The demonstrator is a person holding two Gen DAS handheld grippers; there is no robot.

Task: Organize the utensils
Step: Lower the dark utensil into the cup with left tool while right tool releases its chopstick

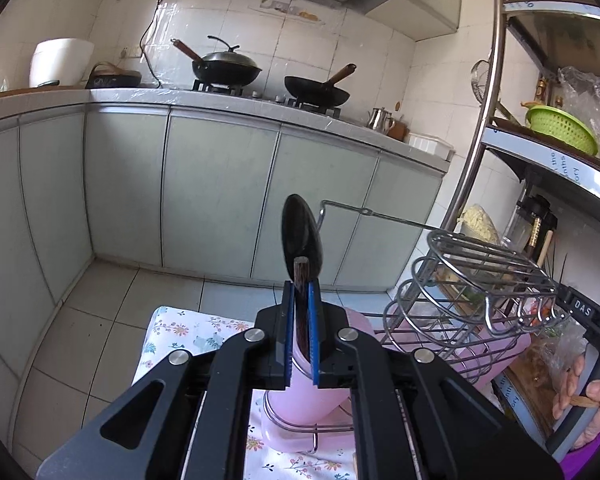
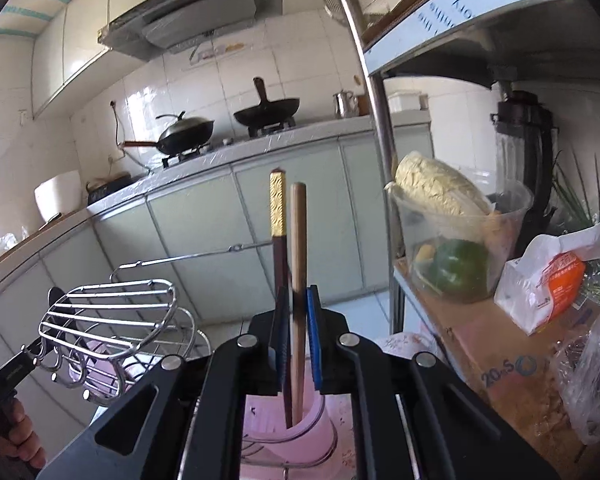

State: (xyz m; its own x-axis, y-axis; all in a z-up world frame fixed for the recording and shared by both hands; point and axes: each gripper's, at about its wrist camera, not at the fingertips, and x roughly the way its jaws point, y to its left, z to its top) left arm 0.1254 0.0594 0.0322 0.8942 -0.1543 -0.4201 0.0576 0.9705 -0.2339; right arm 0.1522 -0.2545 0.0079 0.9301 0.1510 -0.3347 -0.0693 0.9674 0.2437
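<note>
My left gripper (image 1: pixel 300 292) is shut on a dark wooden spoon (image 1: pixel 301 228). The spoon stands upright, bowl up, with its handle going down into a pink cup (image 1: pixel 300 392) of the wire utensil rack (image 1: pixel 480 280). My right gripper (image 2: pixel 298 300) is shut on a pair of chopsticks (image 2: pixel 299 240), one dark with a gold top, one plain wood. They stand upright with their tips in another pink cup (image 2: pixel 284 428). The rack's wire basket (image 2: pixel 112 312) is to the left in the right wrist view.
The rack stands on a floral cloth (image 1: pixel 180 336). A metal shelf (image 1: pixel 540 152) with a green colander (image 1: pixel 560 126), vegetables and bags is at the right. The kitchen counter with two woks (image 1: pixel 228 66) lies beyond.
</note>
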